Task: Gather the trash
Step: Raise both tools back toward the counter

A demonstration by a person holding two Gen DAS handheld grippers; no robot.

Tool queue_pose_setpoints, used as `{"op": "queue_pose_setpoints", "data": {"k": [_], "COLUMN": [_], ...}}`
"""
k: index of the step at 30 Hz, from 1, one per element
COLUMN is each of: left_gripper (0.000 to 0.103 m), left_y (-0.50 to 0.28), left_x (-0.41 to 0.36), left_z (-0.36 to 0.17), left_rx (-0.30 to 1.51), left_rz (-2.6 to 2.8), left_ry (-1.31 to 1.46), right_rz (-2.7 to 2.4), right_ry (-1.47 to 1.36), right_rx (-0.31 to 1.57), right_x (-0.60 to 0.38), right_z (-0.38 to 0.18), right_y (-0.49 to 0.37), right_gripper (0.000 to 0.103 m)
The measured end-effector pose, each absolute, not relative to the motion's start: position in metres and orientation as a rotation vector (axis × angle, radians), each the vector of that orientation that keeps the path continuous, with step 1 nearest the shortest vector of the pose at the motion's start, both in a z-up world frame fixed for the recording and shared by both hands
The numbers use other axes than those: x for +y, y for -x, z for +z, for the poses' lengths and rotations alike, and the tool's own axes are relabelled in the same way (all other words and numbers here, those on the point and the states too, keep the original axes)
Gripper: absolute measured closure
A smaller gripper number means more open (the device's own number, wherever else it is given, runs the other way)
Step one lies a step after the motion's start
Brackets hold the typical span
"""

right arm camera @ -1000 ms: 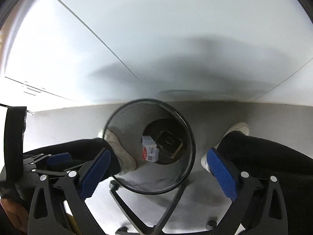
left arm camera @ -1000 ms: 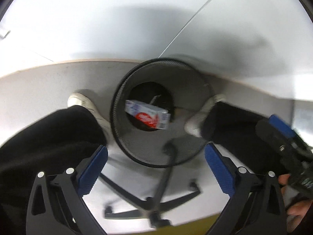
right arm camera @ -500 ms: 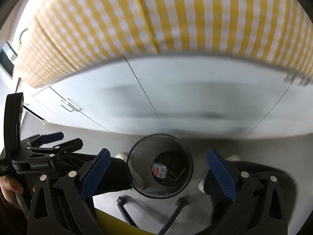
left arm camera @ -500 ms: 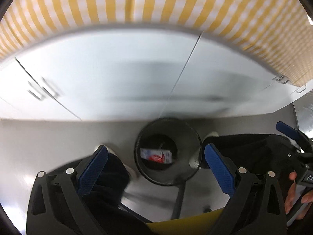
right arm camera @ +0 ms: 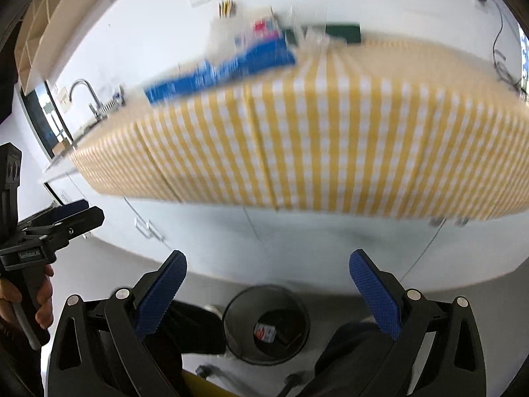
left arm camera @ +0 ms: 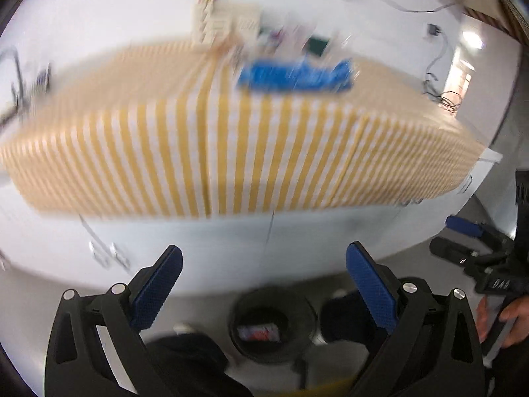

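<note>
A black mesh waste bin stands on the floor between a person's legs and holds a red-and-white carton. My left gripper hangs open and empty high above the bin. The right wrist view shows the same bin and carton below my right gripper, also open and empty. Blurred blue packaging lies on the table with the yellow checked cloth. Each gripper shows at the edge of the other's view: the right gripper and the left gripper.
White cabinet doors run under the table's front edge. A sink tap stands at the far left, and blurred clutter lines the wall behind the table. Chair legs and the person's dark trousers crowd the bin.
Both grippers have risen from close over the bin, still open. The view has tilted up from the bin and floor to the cabinet fronts and the checked tabletop.
</note>
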State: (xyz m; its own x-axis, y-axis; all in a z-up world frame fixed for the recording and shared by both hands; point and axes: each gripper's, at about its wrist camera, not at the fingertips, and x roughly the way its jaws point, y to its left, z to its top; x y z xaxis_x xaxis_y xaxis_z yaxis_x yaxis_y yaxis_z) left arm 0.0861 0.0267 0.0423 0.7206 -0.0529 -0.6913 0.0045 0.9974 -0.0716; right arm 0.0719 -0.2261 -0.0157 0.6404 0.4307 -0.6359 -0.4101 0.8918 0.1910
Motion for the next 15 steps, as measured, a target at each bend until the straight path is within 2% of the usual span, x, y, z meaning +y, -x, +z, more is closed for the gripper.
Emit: {"op": "queue_pose_setpoints", "data": {"k": [7, 15], "left_gripper": [0.004, 0.004], "left_y": [-0.111, -0.175], "left_x": [0.013, 0.022], "left_z": [0.091, 0.089], "left_rx": [0.68, 0.709], "left_rz": [-0.051, -0.052], "left_ry": [-0.038, 0.006], "right_rz": [0.468, 0.478], "right_ry": [-0.008, -0.059], "right_rx": [0.6, 0.56], "right_x": [-0.241, -0.24], "right_z": [0.055, 0.101], "right_y": [-0.088, -0.152], "right_gripper": [0.004, 0.004]}}
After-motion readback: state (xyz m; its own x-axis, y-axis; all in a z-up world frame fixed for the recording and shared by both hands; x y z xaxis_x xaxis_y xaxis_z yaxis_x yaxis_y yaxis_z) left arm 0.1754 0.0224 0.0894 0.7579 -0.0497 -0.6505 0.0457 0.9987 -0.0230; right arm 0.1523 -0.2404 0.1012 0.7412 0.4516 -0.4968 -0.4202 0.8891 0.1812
